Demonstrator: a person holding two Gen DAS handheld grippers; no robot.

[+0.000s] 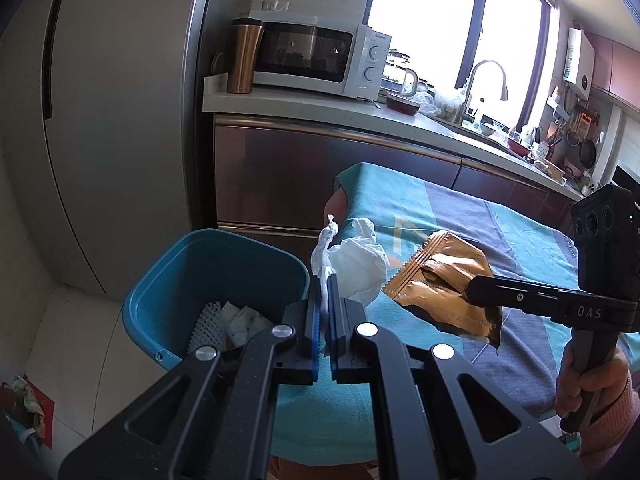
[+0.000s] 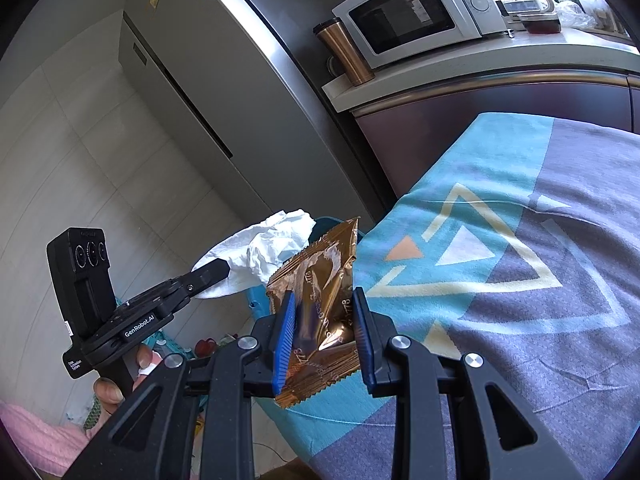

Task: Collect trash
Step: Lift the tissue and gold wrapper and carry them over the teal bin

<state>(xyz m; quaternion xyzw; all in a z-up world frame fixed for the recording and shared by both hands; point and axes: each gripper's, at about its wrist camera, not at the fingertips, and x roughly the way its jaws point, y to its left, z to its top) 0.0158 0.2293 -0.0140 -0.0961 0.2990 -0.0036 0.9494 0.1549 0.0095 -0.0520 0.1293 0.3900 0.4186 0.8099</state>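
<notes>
At the far left of the left wrist view, some crumpled paper point(image 1: 25, 408) lies on the floor, and it is not picked up yet. Next to it stands the blue bin point(image 1: 168, 280), just beside the edge of the table with the patterned cloth point(image 1: 460, 208). Inside the bin I can see a white foam net point(image 1: 206, 326) and some crumpled paper scraps point(image 1: 244, 320); the rest of the bottom is hidden behind the gripper.

The left gripper point(image 1: 327, 280) has its jaws fully closed on a thin twisted end of the white tissue point(image 1: 360, 264). The tissue hangs at the table edge, close to the rim of the bin but not clearly over the opening.

More to the right, the right gripper point(image 2: 325, 300) has its jaws only a little apart, and they press on the two sides of the brown wrapper point(image 2: 320, 312). In the right wrist view the wrapper looks lifted from the cloth, near the table edge, with the bin rim partly visible behind it.

I judge that the picking step is finished for both pieces and the carrying to the bin is in hand. The next move needs each gripper to come above the opening of the bin before the jaws open, the left one first because it is nearer. The tissue is light and may stick on the pads, so a small shake may be needed
</notes>
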